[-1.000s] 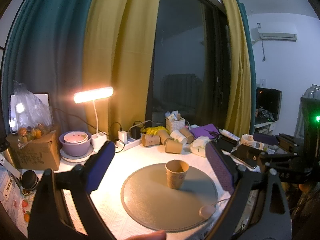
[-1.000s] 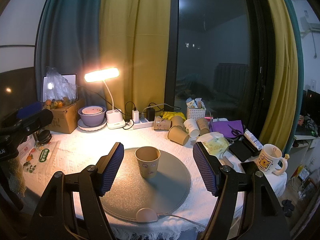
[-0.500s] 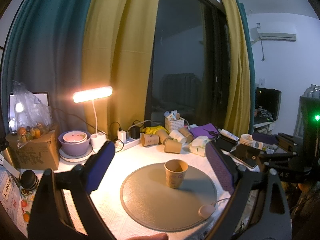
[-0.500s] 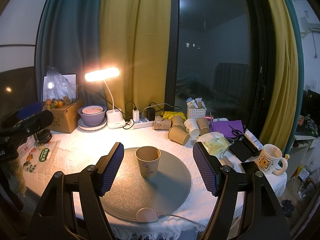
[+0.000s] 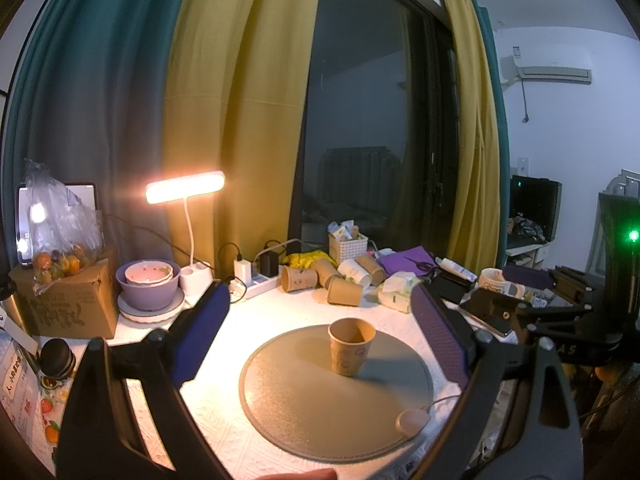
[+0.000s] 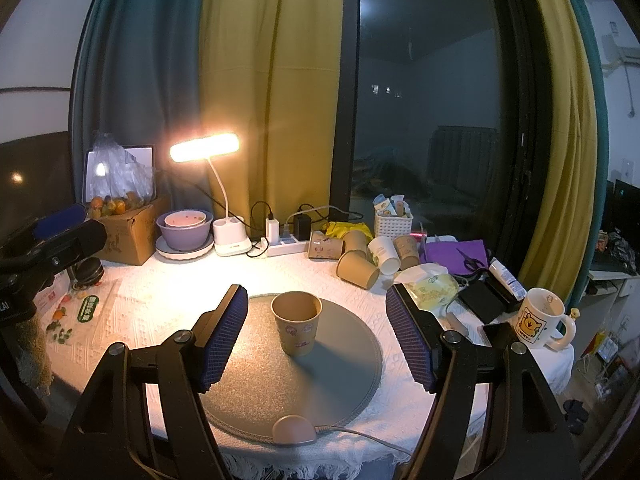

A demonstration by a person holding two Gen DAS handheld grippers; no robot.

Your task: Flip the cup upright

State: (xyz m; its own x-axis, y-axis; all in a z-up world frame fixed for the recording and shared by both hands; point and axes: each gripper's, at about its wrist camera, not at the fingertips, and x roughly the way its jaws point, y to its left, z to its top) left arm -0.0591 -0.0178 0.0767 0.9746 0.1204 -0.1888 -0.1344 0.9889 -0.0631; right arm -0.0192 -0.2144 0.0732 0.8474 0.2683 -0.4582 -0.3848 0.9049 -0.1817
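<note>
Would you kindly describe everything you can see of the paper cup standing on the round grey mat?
The paper cup is brown, apparently kraft paper, tapering to a narrower base, with small pink cartoon prints on its side and a rolled rim. It stands upright, mouth up, and looks empty inside. It rests on the round grey mat, toward its far side, lamp-lit from the left and casting a shadow rightward. Nothing else touches it; both hand-held grippers are open and clear of it.

I'm seeing a tan paper cup (image 6: 296,327) printed with small pink figures, on a grey round mat (image 6: 344,364). My tongs' pads (image 6: 224,336) are showing dark blue, crosshatched. The white tablecloth (image 6: 132,320) is showing embossed diamonds.
</note>
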